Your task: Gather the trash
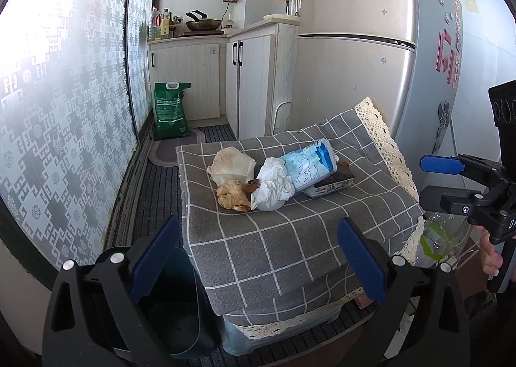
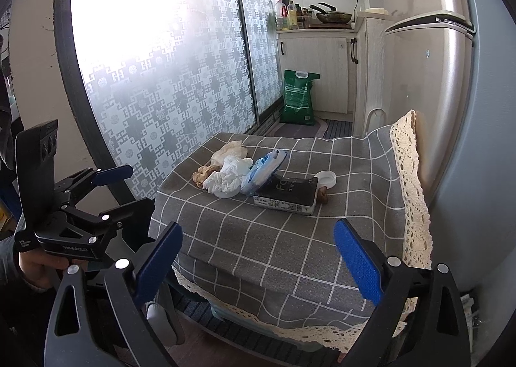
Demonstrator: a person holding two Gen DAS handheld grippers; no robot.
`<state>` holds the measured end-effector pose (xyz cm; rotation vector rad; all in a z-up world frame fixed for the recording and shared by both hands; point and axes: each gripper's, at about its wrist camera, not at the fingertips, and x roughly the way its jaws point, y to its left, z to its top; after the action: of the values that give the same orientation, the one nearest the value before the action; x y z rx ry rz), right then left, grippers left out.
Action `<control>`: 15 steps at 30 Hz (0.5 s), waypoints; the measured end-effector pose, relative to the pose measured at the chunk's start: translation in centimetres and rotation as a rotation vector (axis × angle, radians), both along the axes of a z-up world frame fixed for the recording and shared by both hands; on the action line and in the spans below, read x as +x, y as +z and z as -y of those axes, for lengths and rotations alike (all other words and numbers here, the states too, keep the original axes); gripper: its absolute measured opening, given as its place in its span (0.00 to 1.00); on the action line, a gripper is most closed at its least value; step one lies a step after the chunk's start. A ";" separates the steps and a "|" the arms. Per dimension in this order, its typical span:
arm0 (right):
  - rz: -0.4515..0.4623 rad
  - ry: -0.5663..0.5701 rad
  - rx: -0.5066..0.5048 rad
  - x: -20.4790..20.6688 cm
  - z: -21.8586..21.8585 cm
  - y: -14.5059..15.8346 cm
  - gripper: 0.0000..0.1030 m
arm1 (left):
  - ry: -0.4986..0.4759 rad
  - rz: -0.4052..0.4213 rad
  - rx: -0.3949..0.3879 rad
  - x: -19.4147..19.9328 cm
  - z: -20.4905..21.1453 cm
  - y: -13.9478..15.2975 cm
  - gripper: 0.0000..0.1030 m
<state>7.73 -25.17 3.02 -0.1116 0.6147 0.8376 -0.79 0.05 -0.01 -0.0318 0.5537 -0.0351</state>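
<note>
A heap of trash lies on a low table under a grey checked cloth (image 1: 290,238): a crumpled white tissue (image 1: 274,184) (image 2: 225,178), a blue-and-white wrapper (image 1: 311,167) (image 2: 262,170), a dark carton (image 1: 335,184) (image 2: 287,194), brown scraps (image 1: 230,194) (image 2: 203,173), a beige napkin (image 1: 230,163) and a white lid (image 2: 325,178). My left gripper (image 1: 258,225) is open, short of the heap, with nothing between its fingers. My right gripper (image 2: 258,226) also stands open and empty, at the table's near edge. A dark green bin (image 1: 174,312) sits on the floor at the table's left.
A silver fridge (image 1: 354,60) stands right behind the table. Patterned glass doors (image 1: 64,93) run along the left. White cabinets (image 1: 251,76) and a green sack (image 1: 171,112) are at the back. A clear plastic bag (image 1: 438,238) hangs off the table's right side.
</note>
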 end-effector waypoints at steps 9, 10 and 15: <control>-0.033 0.019 0.017 0.4 -0.6 -0.3 0.70 | -0.089 -0.051 0.044 1.0 1.1 -0.2 0.71; -0.038 0.022 0.021 0.5 -0.7 -0.3 0.69 | -0.099 -0.059 0.050 1.2 1.2 -0.2 0.68; -0.050 0.024 0.035 1.3 -1.1 -0.6 0.60 | -0.122 -0.100 0.059 3.1 1.5 0.1 0.55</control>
<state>9.02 -24.08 2.46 -0.0668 0.6464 0.8758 2.33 -1.48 0.04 0.0578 0.6562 -0.1369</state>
